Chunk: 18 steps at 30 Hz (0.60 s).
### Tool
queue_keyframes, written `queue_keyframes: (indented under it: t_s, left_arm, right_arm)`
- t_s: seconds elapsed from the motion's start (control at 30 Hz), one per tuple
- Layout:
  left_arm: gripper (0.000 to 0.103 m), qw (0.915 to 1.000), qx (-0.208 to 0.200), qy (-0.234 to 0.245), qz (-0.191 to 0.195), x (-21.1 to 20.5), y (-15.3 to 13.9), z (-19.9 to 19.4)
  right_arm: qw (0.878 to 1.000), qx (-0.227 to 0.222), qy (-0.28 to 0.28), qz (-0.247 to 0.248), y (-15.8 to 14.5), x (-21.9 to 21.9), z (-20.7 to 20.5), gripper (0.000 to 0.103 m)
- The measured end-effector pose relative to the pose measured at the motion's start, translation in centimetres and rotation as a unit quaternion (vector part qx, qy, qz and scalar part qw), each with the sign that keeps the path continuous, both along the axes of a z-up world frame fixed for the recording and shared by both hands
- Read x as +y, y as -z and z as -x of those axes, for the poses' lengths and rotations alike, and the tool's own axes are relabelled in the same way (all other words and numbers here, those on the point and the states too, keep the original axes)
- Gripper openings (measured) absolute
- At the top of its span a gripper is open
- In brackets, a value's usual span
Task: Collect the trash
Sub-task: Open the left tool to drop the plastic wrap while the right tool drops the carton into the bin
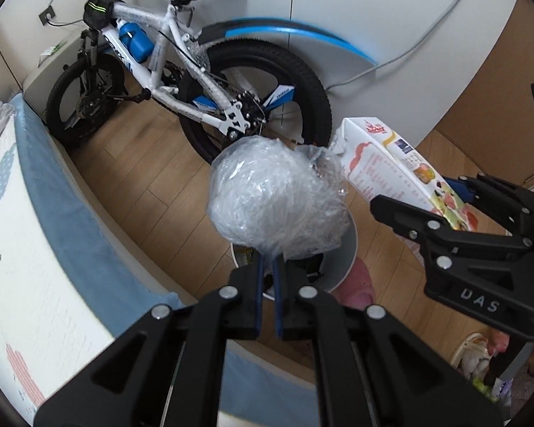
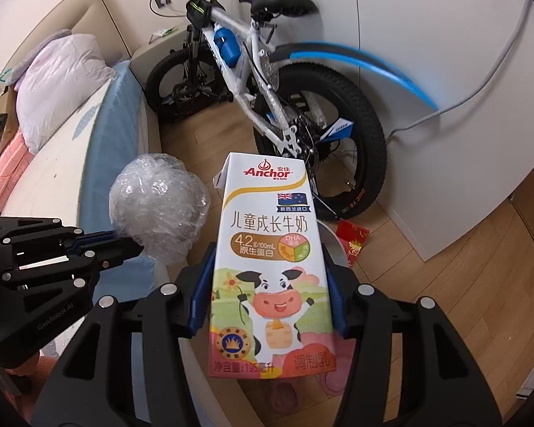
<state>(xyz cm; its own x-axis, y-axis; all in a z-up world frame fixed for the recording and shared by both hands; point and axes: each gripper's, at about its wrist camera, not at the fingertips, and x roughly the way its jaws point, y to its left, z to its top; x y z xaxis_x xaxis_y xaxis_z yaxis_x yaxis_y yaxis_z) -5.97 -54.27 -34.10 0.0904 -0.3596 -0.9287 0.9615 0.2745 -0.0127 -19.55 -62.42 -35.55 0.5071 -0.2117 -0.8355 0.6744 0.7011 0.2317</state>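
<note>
My left gripper (image 1: 268, 263) is shut on a crumpled ball of clear plastic wrap (image 1: 277, 192) and holds it above a round white trash bin (image 1: 341, 259). The ball also shows in the right wrist view (image 2: 158, 206), with the left gripper (image 2: 124, 245) below it. My right gripper (image 2: 267, 284) is shut on a white Anchor milk carton (image 2: 270, 267) with a cartoon cow, held upright. In the left wrist view the carton (image 1: 391, 163) and the right gripper (image 1: 445, 213) are to the right of the ball. The bin's rim (image 2: 334, 245) shows behind the carton.
A white and blue bicycle (image 1: 181, 82) leans on the white wall behind. A bed with a blue-edged mattress (image 1: 53, 192) runs along the left, with a pillow (image 2: 60, 82). A red packet (image 2: 352, 235) lies on the wooden floor. A pink slipper (image 1: 359, 284) lies by the bin.
</note>
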Motion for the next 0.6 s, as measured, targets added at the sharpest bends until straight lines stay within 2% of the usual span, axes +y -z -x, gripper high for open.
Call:
queue_keyframes:
  t_s: [0.2, 0.33, 0.47, 0.5, 0.6]
  left_arm:
    - [0.005, 0.9992, 0.024, 0.002, -0.033, -1.5, 3.4, -1.0]
    - [0.006, 0.9987, 0.026, 0.021, -0.039, -2.2, 4.9, -0.9]
    - [0.01, 0.998, 0.038, 0.031, -0.041, -2.8, 5.8, -1.0]
    - [0.019, 0.9972, 0.049, 0.034, -0.044, -2.9, 6.0, -1.0]
    - [0.036, 0.9963, 0.061, 0.035, -0.05, -3.1, 6.1, -1.3]
  right_arm:
    - [1.0, 0.022, 0.001, -0.014, 3.1, -0.8, -1.7, 0.052]
    - [0.999, 0.032, 0.011, -0.014, 4.4, -1.5, -2.1, 0.068]
    - [0.999, 0.042, 0.021, -0.014, 5.1, -2.0, -2.0, 0.068]
    - [0.999, 0.044, 0.024, -0.014, 5.0, -2.0, -1.8, 0.068]
    - [0.998, 0.049, 0.03, -0.01, 5.0, -2.2, -1.2, 0.068]
